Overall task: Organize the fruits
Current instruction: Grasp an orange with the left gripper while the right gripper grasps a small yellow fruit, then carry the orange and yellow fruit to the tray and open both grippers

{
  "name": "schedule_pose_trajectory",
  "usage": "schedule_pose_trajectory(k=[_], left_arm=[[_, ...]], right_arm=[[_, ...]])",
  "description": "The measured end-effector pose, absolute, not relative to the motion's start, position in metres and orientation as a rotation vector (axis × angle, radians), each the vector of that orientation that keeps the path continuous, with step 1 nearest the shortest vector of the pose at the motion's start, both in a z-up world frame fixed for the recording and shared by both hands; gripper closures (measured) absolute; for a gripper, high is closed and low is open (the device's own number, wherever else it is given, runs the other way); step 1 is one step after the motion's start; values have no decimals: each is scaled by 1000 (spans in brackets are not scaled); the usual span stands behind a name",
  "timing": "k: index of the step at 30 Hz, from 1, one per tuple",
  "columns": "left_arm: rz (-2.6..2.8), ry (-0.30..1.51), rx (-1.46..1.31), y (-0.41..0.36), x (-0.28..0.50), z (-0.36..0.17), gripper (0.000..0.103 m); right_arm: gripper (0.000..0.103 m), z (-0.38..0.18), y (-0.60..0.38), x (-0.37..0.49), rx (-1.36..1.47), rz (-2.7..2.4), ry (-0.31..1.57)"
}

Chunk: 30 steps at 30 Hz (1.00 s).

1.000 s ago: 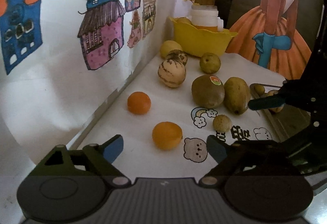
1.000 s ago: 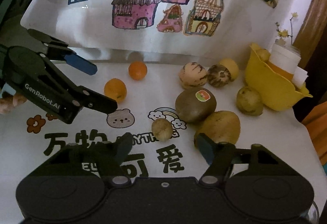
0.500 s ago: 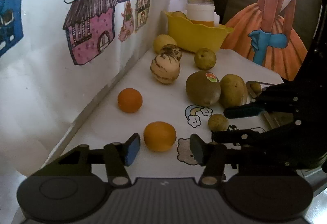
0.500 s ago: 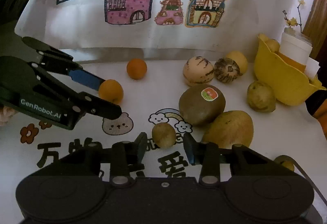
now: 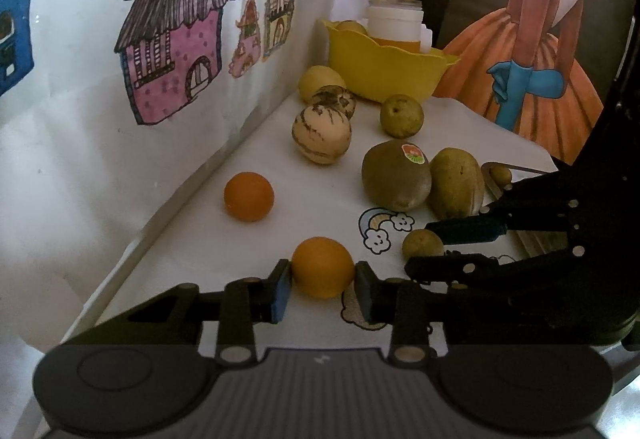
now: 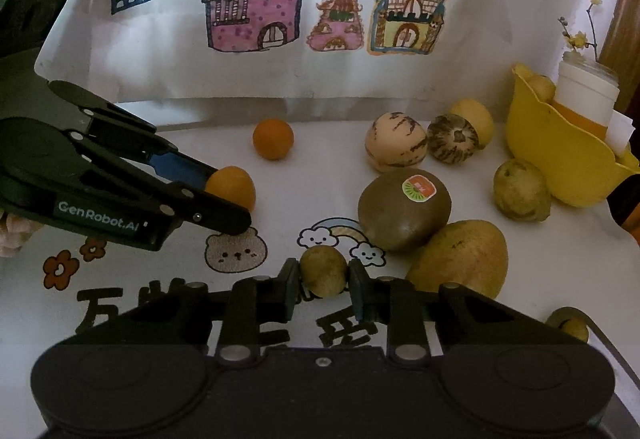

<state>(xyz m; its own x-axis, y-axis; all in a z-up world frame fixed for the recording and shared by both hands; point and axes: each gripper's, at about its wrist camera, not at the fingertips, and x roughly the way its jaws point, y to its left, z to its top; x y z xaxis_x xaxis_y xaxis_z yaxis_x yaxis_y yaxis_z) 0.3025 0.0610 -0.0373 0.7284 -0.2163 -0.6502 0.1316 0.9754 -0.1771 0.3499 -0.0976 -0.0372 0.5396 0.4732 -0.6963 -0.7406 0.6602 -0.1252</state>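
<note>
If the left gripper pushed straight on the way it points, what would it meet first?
The left gripper is already shut on the orange. Beyond that lies bare tablecloth, then probably the striped melon; depth is unclear.

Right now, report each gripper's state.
Left gripper: closed on the near orange.
Right gripper: closed on the small brown fruit.

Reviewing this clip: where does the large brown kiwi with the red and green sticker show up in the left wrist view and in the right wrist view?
Left wrist view: the large brown kiwi with the red and green sticker lies right of centre, beside a yellow-green oval fruit.
Right wrist view: the kiwi lies right of centre, just above the printed rainbow.
Shared landmark: the yellow plastic bowl, at upper centre in the left view and at the right edge in the right view.
</note>
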Motion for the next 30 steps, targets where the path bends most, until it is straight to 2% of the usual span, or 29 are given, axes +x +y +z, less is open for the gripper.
schedule_pose_trajectory(k=[14, 30], left_arm=[[-233, 744, -144, 36, 293, -28, 66], [-385, 719, -115, -57, 293, -9, 66]], right_arm=[[75, -14, -140, 318, -339, 733, 651], [75, 5, -243, 293, -284, 535, 625]])
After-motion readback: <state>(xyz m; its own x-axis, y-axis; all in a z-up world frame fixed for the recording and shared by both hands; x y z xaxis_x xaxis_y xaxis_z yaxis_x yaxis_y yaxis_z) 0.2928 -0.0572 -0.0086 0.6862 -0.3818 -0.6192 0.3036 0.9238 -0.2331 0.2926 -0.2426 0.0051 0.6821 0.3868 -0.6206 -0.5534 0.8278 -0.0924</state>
